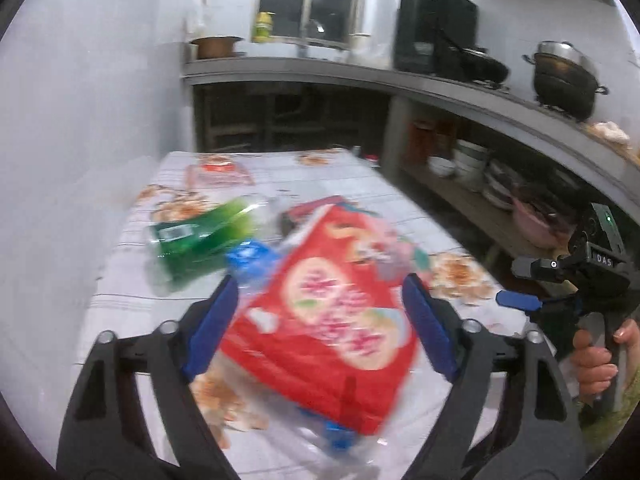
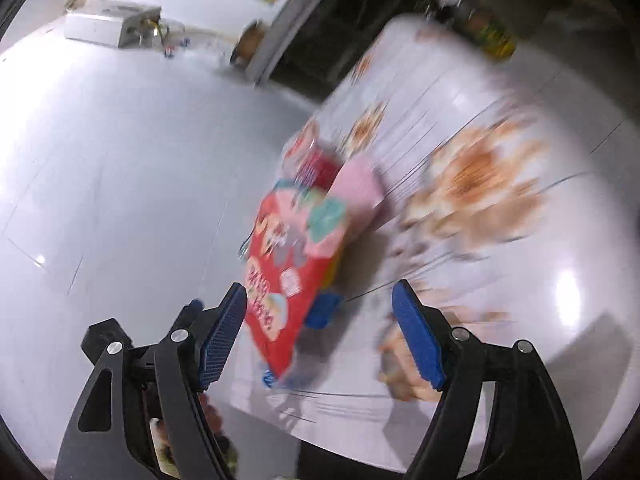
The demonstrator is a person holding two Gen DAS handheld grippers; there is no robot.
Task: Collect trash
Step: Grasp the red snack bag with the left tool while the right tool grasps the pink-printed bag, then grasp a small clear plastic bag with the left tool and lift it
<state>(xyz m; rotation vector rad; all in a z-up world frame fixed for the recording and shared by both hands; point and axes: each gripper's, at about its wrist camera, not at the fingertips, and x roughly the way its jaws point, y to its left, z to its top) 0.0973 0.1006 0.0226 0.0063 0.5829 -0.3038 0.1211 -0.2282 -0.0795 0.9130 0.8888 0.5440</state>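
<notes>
Left tool [image 1: 320, 320] open above red packet [image 1: 324, 332], pot [image 1: 564, 80] lidded

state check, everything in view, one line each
left tool: open, empty
right tool: open, empty
red packet: lying on the table, not gripped
green bottle: on its side
pot: lid on
table: covered with a cloth

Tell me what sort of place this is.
Most likely a home kitchen: a lidded cooking pot on a concrete counter, stacked bowls on the shelf below, and a table under a floral cloth.
</notes>
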